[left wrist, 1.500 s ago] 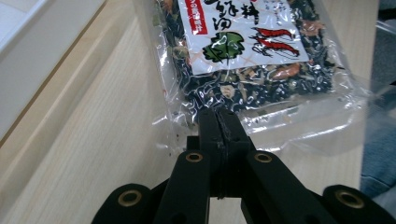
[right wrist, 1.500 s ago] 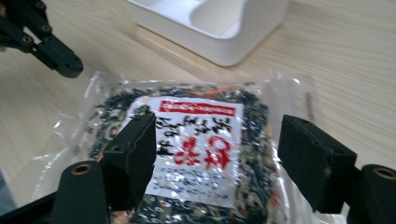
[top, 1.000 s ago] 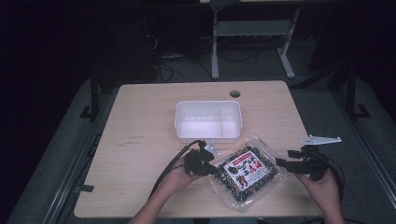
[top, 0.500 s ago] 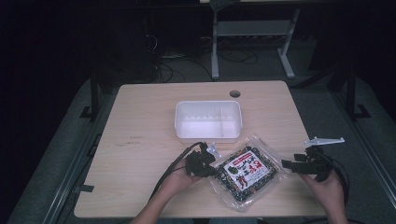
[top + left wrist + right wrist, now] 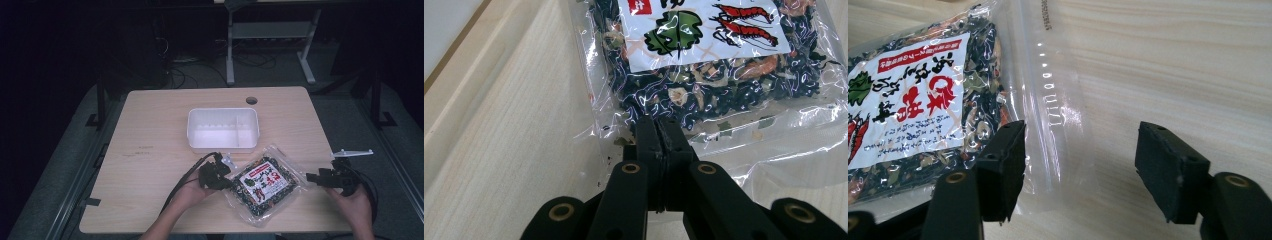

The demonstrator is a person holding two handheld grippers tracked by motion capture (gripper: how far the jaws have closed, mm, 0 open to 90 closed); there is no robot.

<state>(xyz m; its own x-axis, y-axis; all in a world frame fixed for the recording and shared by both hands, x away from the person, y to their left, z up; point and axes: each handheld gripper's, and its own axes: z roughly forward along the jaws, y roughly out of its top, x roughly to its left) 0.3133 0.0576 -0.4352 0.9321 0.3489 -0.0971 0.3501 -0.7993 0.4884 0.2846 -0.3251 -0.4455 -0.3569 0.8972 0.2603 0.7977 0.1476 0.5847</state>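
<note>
We note the seaweed-and-shrimp bag (image 5: 263, 186) on the table (image 5: 155, 130), at five o'clock from the white tray (image 5: 223, 129). Left hand-held gripper (image 5: 658, 131) pinches its clear edge; right hand-held gripper (image 5: 1080, 165), spread, has just been closing around its sealed strip.

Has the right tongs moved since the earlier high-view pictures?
Yes. The right tongs has shifted down the picture along the table's right edge, nearer the bag, its jaws closing, still open.

Food bag (image 5: 704, 65) runs off the left gripper view's top edge; its label (image 5: 903, 95) is cut at the right gripper view's left edge.
</note>
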